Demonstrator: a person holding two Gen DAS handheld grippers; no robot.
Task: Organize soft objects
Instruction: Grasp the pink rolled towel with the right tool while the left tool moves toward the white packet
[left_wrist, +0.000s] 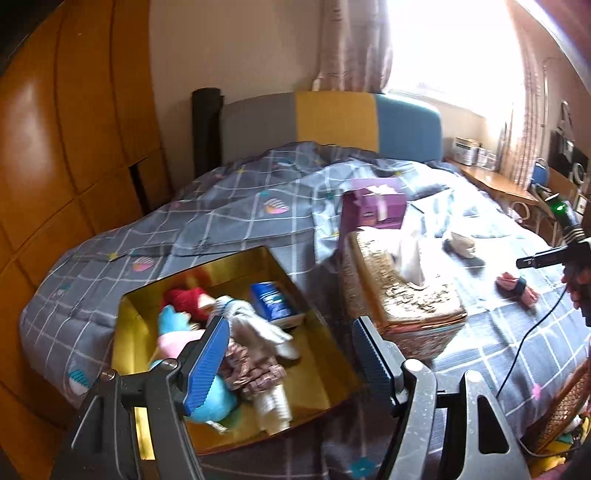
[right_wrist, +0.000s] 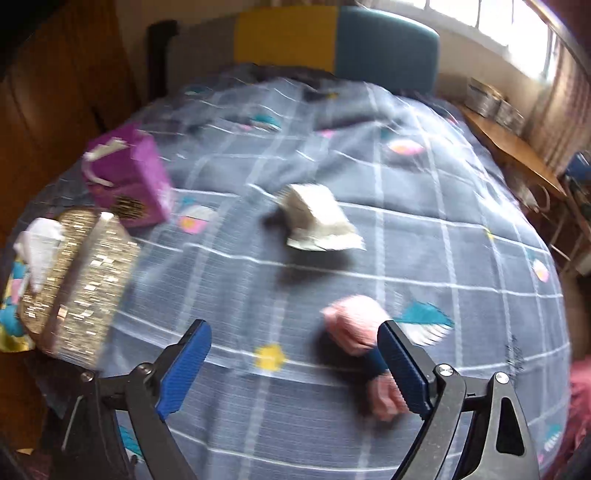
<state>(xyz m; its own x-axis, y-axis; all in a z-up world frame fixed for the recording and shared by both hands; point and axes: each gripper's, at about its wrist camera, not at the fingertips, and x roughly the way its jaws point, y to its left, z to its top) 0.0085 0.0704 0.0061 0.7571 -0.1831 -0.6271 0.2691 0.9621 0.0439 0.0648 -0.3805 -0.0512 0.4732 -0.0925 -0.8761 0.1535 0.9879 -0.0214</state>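
You are hovering both tongs released: the left gripper (left_wrist: 288, 354) over the box (left_wrist: 266, 258), the right gripper (right_wrist: 295, 365) beside the pink roll (right_wrist: 354, 328) on the quilt (right_wrist: 332, 184); closing off-centre risks nudging it away.

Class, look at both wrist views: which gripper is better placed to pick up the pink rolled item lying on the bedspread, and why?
Right. The right gripper hangs open just above the pink rolled item, which lies beside its right finger. The left gripper is open over the gold box, with the item far off to its right.
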